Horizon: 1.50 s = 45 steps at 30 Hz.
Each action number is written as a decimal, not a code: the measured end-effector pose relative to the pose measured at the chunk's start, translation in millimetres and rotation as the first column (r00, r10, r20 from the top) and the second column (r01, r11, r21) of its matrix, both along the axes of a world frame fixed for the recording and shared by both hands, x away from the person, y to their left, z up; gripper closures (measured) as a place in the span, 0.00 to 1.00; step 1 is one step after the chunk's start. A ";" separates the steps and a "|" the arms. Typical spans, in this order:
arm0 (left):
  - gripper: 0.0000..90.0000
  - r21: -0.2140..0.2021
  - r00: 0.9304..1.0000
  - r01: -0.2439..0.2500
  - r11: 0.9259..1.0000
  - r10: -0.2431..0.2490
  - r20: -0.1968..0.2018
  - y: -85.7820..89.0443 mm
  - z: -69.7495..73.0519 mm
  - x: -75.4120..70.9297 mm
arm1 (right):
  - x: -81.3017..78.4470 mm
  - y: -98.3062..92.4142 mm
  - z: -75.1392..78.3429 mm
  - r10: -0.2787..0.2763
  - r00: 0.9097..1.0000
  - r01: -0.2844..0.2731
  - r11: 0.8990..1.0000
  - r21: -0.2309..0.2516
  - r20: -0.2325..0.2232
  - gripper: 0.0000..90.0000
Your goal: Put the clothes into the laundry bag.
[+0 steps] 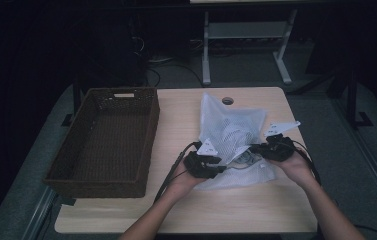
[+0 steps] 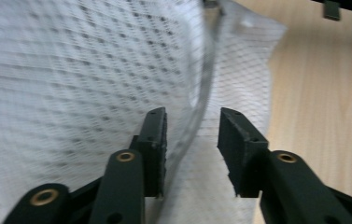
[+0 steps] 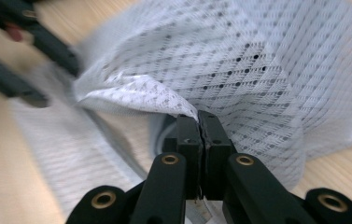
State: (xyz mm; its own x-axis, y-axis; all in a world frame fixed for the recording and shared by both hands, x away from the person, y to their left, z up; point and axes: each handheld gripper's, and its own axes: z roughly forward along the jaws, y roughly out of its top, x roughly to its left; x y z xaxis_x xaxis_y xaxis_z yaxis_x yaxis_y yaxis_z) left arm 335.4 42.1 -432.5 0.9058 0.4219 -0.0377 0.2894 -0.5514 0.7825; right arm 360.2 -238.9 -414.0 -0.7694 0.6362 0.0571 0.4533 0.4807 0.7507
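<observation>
While both hands work at the near half of the bench (image 1: 176,210), a white mesh bag (image 1: 228,130) lies right of centre, its far end lifted and puffed up. Right claw (image 3: 200,122) — jaws pressed together on a fold of the mesh bag's edge, the fabric pulled up into a peak above them. Left claw (image 2: 192,135) — jaws apart, with a grey seam of the bag running between them; the left pad sits close against the mesh, but no pinch shows. From the high view the 2 claws face each other across the bag's near edge, left claw (image 1: 205,165) and right claw (image 1: 276,148) close together. A dark woven basket (image 1: 107,172) stands on the bench's left side, well apart from the bag.
</observation>
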 end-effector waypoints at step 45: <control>0.85 0.100 0.999 -0.031 0.995 0.032 -0.011 19.8 -22.9 -1.5 | -21.6 -11.2 -29.8 0.100 0.991 -0.108 0.991 -0.079 -0.093 0.83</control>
State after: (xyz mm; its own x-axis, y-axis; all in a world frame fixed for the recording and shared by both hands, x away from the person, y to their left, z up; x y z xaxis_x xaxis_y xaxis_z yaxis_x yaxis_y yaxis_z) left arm 333.9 61.9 -455.4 0.8916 0.4528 -0.0057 0.3177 -0.6166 0.7203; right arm 338.5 -250.1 -443.8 -0.8260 0.5583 0.0778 0.4602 0.5881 0.6651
